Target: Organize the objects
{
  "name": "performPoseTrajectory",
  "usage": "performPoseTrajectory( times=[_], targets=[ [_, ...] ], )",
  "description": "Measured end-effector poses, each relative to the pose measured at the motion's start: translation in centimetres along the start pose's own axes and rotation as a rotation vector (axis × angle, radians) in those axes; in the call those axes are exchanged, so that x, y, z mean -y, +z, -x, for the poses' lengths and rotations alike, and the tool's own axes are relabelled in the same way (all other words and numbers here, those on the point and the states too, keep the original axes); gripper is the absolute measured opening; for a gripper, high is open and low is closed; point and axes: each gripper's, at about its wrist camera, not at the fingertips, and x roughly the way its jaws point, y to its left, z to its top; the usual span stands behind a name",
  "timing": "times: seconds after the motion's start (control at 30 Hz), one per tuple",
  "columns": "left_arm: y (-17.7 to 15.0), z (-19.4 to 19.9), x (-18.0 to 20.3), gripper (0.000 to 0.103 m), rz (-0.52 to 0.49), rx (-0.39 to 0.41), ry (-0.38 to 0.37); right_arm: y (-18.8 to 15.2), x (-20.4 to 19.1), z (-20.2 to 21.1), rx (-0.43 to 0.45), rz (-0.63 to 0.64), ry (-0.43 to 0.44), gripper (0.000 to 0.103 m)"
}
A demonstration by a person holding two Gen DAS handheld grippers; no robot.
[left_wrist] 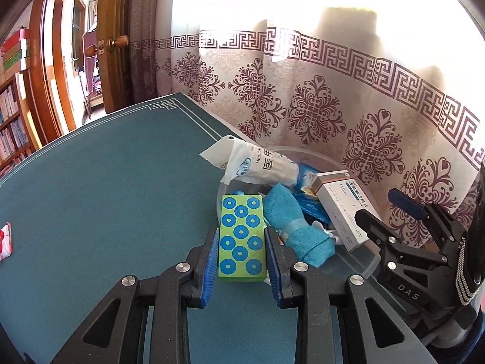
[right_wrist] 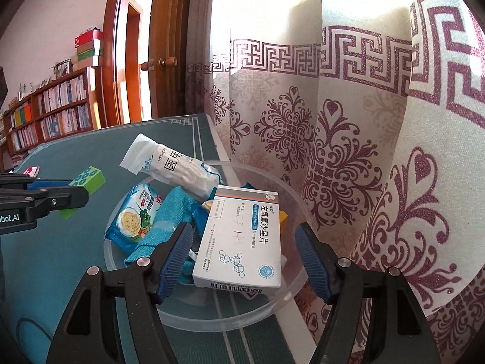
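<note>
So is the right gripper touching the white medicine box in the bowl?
Apart. The right wrist view shows the right gripper open, with clear gaps between both blue pads and the white medicine box.

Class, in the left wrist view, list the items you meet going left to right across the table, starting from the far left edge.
red-and-white packet → green block with blue circles → blue cloth roll → white medicine box → right gripper
</note>
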Motion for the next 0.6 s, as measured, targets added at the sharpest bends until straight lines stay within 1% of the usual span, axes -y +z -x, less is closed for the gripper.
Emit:
performPoseTrajectory(
  times=[0.13, 0.27, 0.33, 0.37, 0.4, 0.43, 0.47, 0.5, 0.6],
  targets=[
    [0.6, -1.3, 1.0, 0.031, -0.002, -0.016, -0.025, 0.0, 0.6, 0.1, 0.0, -0.017, 0.003, 0.071],
    [1.2, -2.7, 1.4, 0.031, 0.02, -0.036, -0.051, 0.2, 0.7, 0.1, 0.006, -0.02, 0.011, 0.071],
    [1.4, -3.0, 1.5, 0.031, 0.03, -0.027, -0.066, 0.2, 0.5, 0.2, 0.009, -0.013, 0.014, 0.071],
    [1.4, -3.1, 1.6, 0.034, 0.029, -0.02, -0.074, 0.1, 0.3, 0.2, 0.009, -0.007, 0.013, 0.071],
    [1.4, -3.1, 1.6, 0.048, 0.031, -0.014, -0.078, 0.0, 0.2, 0.2, 0.01, -0.001, 0.013, 0.071],
    [1.3, -2.9, 1.4, 0.058, 0.041, -0.003, -0.08, 0.0, 0.1, 0.2, 0.009, 0.004, 0.013, 0.071],
    [1.1, -2.6, 1.2, 0.072, 0.056, 0.018, -0.079, 0.0, 0.0, 0.2, 0.009, 0.007, 0.013, 0.071],
    [1.0, -2.3, 0.9, 0.074, 0.068, 0.035, -0.073, -0.1, 0.0, 0.2, 0.009, 0.009, 0.012, 0.071],
    [0.9, -2.1, 0.0, 0.074, 0.085, 0.036, -0.052, -0.1, -0.1, 0.3, 0.011, 0.007, 0.011, 0.071]
  ],
)
